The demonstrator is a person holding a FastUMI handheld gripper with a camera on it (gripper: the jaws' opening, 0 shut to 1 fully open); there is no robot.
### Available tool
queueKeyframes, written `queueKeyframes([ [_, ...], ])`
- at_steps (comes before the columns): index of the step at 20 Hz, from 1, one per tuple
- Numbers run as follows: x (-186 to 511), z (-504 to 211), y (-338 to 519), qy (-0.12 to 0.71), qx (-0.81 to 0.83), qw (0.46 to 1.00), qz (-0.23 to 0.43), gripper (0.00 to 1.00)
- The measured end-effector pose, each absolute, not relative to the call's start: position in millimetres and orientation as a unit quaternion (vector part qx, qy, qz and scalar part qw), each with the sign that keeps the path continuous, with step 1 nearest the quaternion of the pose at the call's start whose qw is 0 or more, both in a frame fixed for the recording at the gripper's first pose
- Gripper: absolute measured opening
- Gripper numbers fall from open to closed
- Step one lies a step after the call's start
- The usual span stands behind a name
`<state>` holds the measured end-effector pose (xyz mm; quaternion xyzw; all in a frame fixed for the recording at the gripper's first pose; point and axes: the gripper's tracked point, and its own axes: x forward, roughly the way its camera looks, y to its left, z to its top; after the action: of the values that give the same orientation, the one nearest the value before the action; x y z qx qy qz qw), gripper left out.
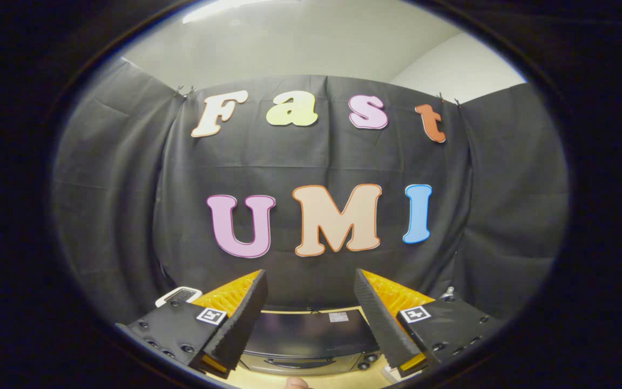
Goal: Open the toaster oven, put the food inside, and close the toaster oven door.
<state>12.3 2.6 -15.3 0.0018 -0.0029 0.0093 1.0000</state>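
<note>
Your gripper is held up high with its fingers spread wide apart, nothing between them and nothing touched. You're looking down past the tips at the toaster oven, which sits below and just beyond the fingers, seen through the gap between them. Its dark flat top faces you, with a small pale label near the back edge. Along the oven's front edge you can make out a handle and a couple of round knobs toward the right finger; the door looks closed, though the angle is steep so you can't be sure. The oven stands on a light wooden table, a strip of which shows in front of it. A white device with a dark face sits beside the left finger, partly hidden behind it. A small pale rounded thing peeks in right at the table's near edge; can't tell what it is. Black cloth wall stands behind everything, pale ceiling above.
</note>
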Motion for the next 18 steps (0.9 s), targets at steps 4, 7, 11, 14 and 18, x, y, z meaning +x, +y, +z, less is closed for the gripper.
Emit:
queueKeyframes([
  [4,20.1,-37.6,-3.1,0.016,0.004,1.000,0.004,1.00],
  [7,27.8,-52.2,-2.8,0.026,0.009,1.000,0.002,1.00],
  [11,35.8,-74.2,2.9,0.045,0.008,0.999,0.003,1.00],
  [14,44.3,-101.7,3.6,0.062,0.006,0.998,-0.001,1.00],
  [18,56.7,-151.0,6.4,0.089,0.001,0.996,-0.003,1.00],
])
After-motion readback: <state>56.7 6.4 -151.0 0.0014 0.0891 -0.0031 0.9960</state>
